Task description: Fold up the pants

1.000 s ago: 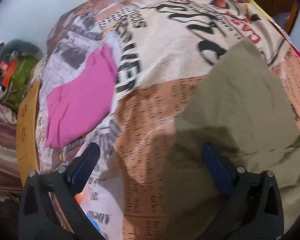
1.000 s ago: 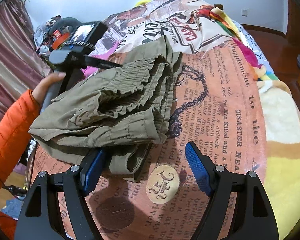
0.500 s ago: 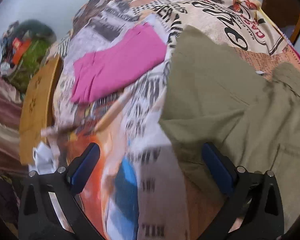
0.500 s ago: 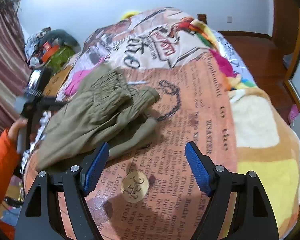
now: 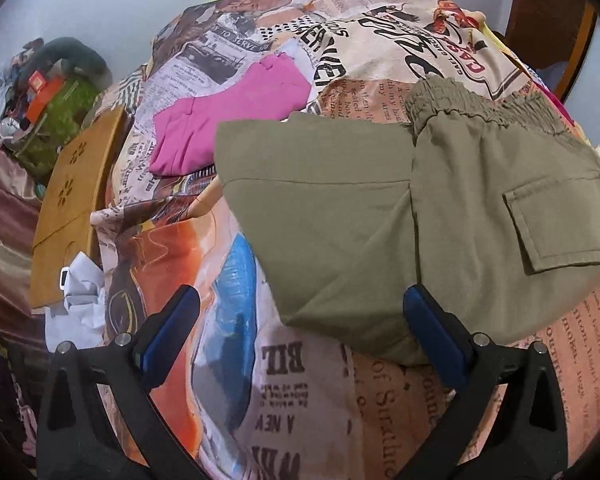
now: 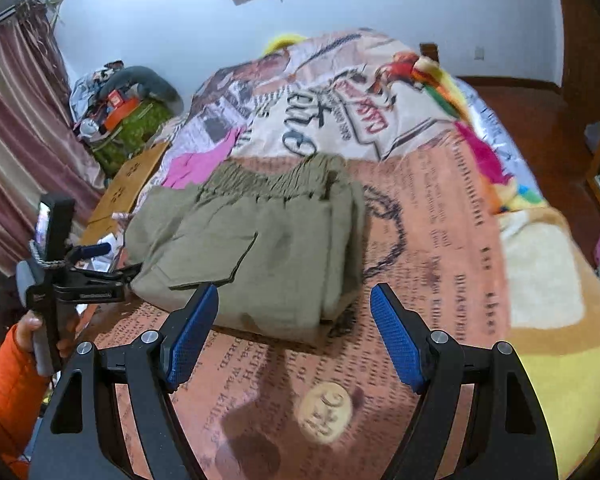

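Note:
The olive green pants [image 5: 400,208] lie folded in a compact stack on the newspaper-print bedspread [image 5: 308,400], elastic waistband at the far side and a flap pocket on top. They also show in the right wrist view [image 6: 260,248]. My left gripper [image 5: 300,328] is open and empty, just in front of the stack's near left corner; it also shows in the right wrist view [image 6: 100,264], beside the stack's left edge. My right gripper [image 6: 294,332] is open and empty, above the bed in front of the stack's near edge.
A pink garment [image 5: 228,120] lies on the bed beyond the pants. A wooden board [image 5: 72,208] leans at the bed's left side, with clutter [image 5: 48,108] and a curtain [image 6: 16,140] behind. Wooden furniture [image 5: 548,20] stands at the far right.
Both grippers have pulled back from the pants. The pants went from a loose bunched heap to a flat folded stack. The left gripper swung left and back.

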The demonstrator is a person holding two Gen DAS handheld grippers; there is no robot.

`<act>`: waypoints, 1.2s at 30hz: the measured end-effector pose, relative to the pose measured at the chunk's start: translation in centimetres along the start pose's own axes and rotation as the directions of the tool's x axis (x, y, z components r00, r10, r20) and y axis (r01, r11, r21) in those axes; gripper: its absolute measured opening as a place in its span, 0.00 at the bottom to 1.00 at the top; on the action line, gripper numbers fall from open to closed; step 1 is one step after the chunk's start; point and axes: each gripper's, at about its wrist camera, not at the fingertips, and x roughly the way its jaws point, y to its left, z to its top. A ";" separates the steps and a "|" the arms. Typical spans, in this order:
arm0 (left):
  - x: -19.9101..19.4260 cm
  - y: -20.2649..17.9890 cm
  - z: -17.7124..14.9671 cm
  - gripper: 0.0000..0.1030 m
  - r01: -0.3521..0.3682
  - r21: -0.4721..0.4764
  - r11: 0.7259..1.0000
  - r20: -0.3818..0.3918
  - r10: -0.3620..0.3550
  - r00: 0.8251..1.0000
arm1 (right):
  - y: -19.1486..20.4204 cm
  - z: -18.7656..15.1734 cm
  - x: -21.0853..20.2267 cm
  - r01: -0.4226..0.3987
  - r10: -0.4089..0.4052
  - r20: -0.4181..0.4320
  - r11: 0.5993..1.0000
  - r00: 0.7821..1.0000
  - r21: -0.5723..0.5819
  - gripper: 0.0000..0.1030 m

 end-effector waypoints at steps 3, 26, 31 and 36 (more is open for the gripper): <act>-1.2 1.6 0.3 1.00 0.059 -0.048 0.997 0.021 -0.058 0.998 | -0.1 0.0 1.2 -0.009 0.009 -0.024 1.000 1.000 0.000 0.73; 1.3 7.8 -1.3 1.00 0.051 -0.148 0.988 -0.023 -0.055 0.998 | -0.8 -0.5 2.1 -0.038 0.039 -0.054 0.999 0.998 0.019 0.66; -0.8 6.6 2.2 1.00 0.116 -0.141 0.983 0.058 -0.108 0.992 | -1.2 1.9 0.9 -0.007 0.007 0.020 1.000 1.000 0.008 0.66; -1.4 2.6 6.1 1.00 0.154 -0.059 0.986 0.100 -0.148 0.984 | -1.9 4.9 1.7 0.005 -0.005 0.049 1.000 0.999 -0.002 0.66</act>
